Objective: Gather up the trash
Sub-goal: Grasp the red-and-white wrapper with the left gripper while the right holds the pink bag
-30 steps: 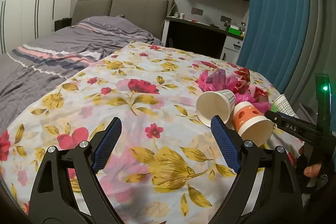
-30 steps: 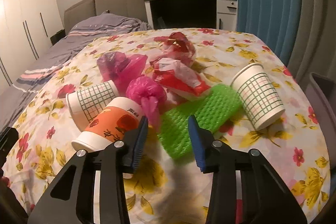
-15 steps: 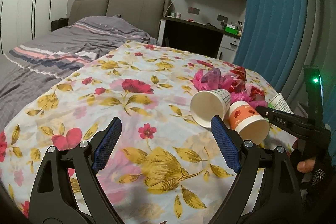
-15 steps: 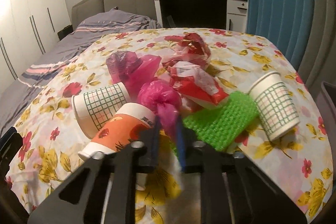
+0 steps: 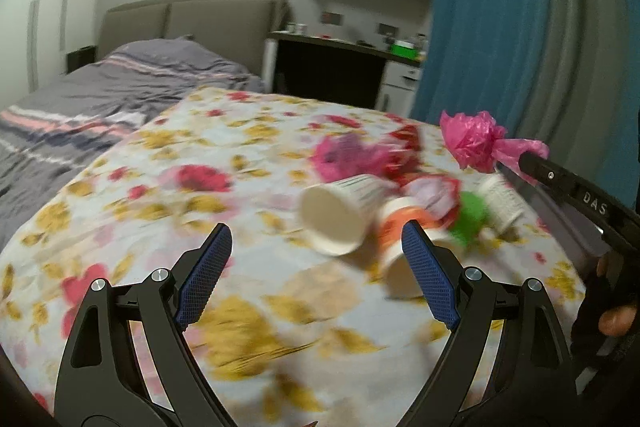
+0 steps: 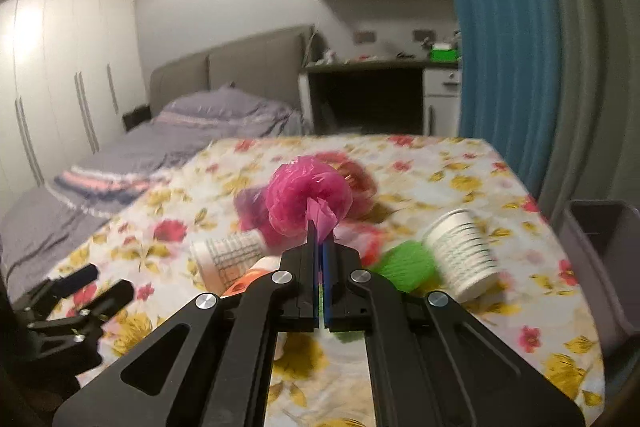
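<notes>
My right gripper (image 6: 319, 235) is shut on the tail of a knotted pink plastic bag (image 6: 305, 195), which hangs in the air above the trash pile; the same pink bag (image 5: 472, 141) shows at the right of the left wrist view, at the tip of the right gripper (image 5: 520, 159). My left gripper (image 5: 316, 263) stands open over the floral bedspread (image 5: 200, 179), empty, just short of a white paper cup (image 5: 336, 219) and an orange cup (image 5: 400, 223) lying on their sides. A green mesh wrap (image 6: 404, 261), a grid-pattern cup (image 6: 460, 251) and red and purple wrappers lie behind.
A grey bin (image 6: 600, 247) stands beside the bed at the right edge. Blue curtain (image 5: 500, 27) hangs at the right. A grey duvet (image 5: 80, 99) covers the far left of the bed; desk and shelves stand behind.
My right gripper closed on the pink bag's tail and lifted it off the bed. The left gripper drifted closer to the cups, still open.
</notes>
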### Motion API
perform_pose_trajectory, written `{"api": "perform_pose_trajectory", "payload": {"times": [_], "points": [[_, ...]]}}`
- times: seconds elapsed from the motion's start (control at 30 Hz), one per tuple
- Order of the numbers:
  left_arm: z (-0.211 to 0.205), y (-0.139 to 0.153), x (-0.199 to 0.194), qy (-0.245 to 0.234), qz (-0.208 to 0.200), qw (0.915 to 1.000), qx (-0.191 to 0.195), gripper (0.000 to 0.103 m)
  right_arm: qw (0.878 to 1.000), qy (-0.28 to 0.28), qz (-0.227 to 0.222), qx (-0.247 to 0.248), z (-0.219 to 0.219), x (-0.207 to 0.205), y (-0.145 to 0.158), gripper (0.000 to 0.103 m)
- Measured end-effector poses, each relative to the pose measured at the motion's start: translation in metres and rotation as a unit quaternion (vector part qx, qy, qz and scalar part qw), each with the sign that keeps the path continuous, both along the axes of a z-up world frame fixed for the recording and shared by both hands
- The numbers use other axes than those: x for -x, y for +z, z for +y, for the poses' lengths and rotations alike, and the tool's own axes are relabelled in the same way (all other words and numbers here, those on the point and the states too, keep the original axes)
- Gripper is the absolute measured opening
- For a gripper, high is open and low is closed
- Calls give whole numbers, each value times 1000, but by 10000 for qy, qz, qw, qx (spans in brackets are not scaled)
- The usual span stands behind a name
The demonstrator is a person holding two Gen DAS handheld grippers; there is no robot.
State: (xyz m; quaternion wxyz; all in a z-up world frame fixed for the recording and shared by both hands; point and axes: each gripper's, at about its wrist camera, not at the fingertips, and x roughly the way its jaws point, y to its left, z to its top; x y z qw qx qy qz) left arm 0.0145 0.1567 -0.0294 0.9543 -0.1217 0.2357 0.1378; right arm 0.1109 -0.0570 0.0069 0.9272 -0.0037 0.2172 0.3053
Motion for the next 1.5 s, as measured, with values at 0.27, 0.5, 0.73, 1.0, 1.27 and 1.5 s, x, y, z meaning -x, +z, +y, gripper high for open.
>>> {"api": "perform_pose_trajectory", "payload": {"times": [0.27,0.5,0.73,1.0,1.27,1.5], "points": [[-49,16,-77,-802,69,9966,178,85,9981,-614,-17,-65,-56,-3,-4,2],[-64,-4,-161,-904,982,9906,298,85,9963,-850,110,-82,-93,-9,-15,2],[-66,-25,-207,-912,1640,9816,353,83,9950,-962,240,-136,-114,-18,-25,2],[-74,-33,-221,-918,2087,9736,65,49,9948,-943,332,-192,-119,-20,-30,2],[-67,-27,-211,-990,1820,9779,261,28,9953,-893,317,-177,-120,-15,-27,2],[-60,-5,-185,-1067,1277,9855,334,0,9947,-975,288,-160,-125,-14,-24,2]]}}
